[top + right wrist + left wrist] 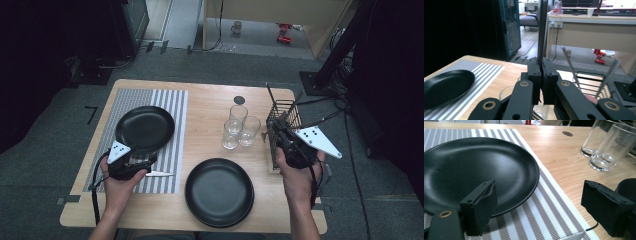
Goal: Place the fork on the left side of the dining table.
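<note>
Black plate point(145, 129) lies on the striped mat point(170, 102); the left gripper point(541, 207) gapes beside it. Right of the mat, the right gripper point(541, 75) pinches a dark utensil handle point(542, 30), probably lifting it from the wire caddy point(285, 114); next it must travel to the mat.

the right claw point(541, 75) was closed on a thin dark utensil handle point(542, 27), which stood upright between its jaws. beyond the claw, a black wire caddy point(590, 81) held two slanted utensils point(570, 65). a black plate point(446, 86) rested on a striped placemat point(477, 72) at the left of the wooden surface point(510, 75).
</note>
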The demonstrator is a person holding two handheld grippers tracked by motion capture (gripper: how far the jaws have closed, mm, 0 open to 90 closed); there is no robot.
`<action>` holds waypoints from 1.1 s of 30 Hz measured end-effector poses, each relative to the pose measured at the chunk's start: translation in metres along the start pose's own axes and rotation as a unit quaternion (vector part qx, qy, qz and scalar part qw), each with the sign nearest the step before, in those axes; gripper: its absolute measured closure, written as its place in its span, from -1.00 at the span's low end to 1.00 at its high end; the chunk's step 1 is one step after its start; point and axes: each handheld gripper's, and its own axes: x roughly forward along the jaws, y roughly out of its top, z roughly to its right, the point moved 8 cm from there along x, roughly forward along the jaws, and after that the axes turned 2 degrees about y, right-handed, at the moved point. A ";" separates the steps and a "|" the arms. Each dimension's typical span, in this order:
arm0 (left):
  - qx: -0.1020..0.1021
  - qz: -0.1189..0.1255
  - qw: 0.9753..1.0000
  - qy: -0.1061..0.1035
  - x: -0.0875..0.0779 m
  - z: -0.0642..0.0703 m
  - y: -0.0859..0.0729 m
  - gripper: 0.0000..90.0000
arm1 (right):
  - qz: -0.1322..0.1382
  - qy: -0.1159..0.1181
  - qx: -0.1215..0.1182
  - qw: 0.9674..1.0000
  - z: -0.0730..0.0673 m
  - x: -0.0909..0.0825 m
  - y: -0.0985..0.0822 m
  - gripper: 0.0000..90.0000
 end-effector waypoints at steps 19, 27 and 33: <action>0.008 -0.006 0.999 -0.038 0.016 0.030 0.005 -0.69 | -0.007 0.051 -0.002 0.999 -0.048 0.025 -0.008 0.96; 0.015 -0.005 0.999 -0.049 0.020 0.042 0.009 -0.69 | -0.010 0.067 -0.001 0.998 -0.063 0.031 -0.010 0.96; 0.021 -0.006 0.998 -0.057 0.024 0.051 0.010 -0.69 | -0.010 0.076 -0.001 0.997 -0.071 0.034 -0.010 0.96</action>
